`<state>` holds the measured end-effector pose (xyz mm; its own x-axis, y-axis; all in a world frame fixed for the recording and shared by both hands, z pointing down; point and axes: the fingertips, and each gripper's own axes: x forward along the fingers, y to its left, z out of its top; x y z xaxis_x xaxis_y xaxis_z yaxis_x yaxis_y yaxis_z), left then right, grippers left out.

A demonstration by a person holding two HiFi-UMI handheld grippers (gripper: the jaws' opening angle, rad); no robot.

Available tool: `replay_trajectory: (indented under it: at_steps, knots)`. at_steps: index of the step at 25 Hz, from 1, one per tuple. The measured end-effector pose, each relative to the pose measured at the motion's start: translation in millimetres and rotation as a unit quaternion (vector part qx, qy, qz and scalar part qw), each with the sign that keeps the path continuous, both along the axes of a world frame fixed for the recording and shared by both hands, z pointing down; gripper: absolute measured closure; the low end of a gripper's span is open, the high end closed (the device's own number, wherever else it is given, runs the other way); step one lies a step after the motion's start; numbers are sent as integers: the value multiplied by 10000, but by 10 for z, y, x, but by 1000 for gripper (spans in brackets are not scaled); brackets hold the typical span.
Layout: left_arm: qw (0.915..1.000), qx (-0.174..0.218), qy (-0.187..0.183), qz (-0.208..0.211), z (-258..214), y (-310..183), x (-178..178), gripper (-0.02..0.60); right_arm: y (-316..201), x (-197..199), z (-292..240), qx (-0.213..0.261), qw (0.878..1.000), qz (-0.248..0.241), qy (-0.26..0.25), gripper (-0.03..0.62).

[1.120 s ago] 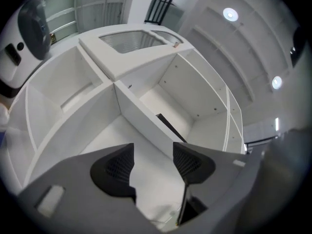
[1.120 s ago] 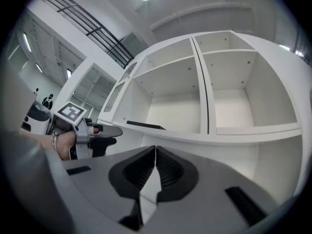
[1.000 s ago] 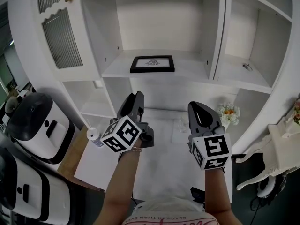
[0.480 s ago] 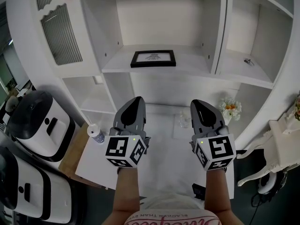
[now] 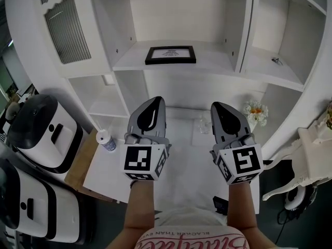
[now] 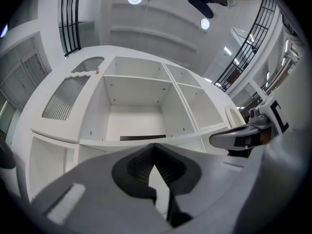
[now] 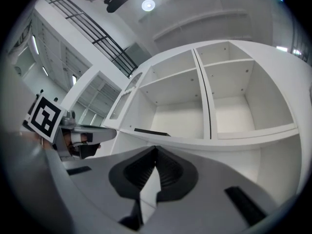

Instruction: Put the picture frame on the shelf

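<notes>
One picture frame (image 5: 170, 55) on the shelf (image 5: 212, 69), two hand-held grippers below it.
The frame lies flat in the middle bay; the left hand-held gripper (image 5: 154, 101) and right hand-held gripper (image 5: 220, 107) hover side by side, each with jaws together, holding nothing.

Picture frame (image 5: 170, 55): a black rectangular border around a pale sheet bearing a small dark drawing. It lies flat and face up near the middle of the shelf (image 5: 212, 67), its long sides parallel to the front edge.

Shelf: a white board in the central compartment of a white cabinet, with an upright divider on each side.

In my left gripper view the frame (image 6: 143, 138) appears only as a thin dark strip just above the shelf's front edge (image 6: 101, 141). My right gripper view shows the same strip (image 7: 152, 132) resting on the board (image 7: 195, 141).
</notes>
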<state>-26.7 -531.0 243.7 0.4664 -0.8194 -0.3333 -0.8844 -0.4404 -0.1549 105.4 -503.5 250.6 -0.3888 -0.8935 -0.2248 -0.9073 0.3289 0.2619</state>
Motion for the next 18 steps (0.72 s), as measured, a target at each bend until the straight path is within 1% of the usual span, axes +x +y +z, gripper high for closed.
replay_trajectory:
  at_steps: [5, 11, 18]
  knots:
    - [10000, 37, -46, -11, -45, 12, 11, 572, -16, 17, 42, -69, 10000, 48, 42, 585]
    - [9998, 84, -177, 3, -68, 49, 60, 572, -16, -15, 37, -99, 9999, -15, 37, 585]
    - [9999, 40, -120, 13, -63, 52, 52, 572, 4, -28, 16, -80, 9999, -57, 100, 585]
